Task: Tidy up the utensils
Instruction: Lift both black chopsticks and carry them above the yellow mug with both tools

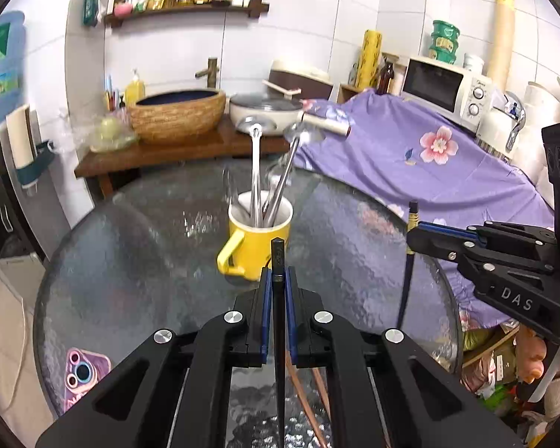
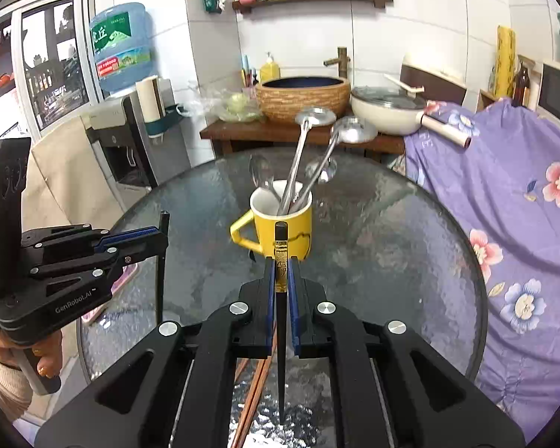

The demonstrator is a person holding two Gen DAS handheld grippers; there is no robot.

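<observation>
A yellow mug (image 1: 259, 240) (image 2: 285, 233) stands mid-table and holds several steel spoons and ladles (image 1: 255, 171) (image 2: 298, 160). My left gripper (image 1: 279, 272) is shut on a plain black chopstick (image 1: 278, 254), held upright just in front of the mug. My right gripper (image 2: 281, 261) is shut on a black chopstick with a gold band (image 2: 281, 250), also just short of the mug. Each gripper shows in the other's view: the right gripper (image 1: 412, 233) to the right, the left gripper (image 2: 160, 239) to the left, both above the table. More brown chopsticks (image 1: 310, 388) (image 2: 254, 384) lie on the glass beneath.
The round glass table (image 1: 130, 261) (image 2: 392, 242) carries a pink-cased phone (image 1: 82, 373) at its near left edge. Behind it stand a wooden bench with a woven basin (image 1: 179, 112) and a white pan (image 1: 265, 110). A purple flowered cloth (image 1: 429, 156) covers the right side.
</observation>
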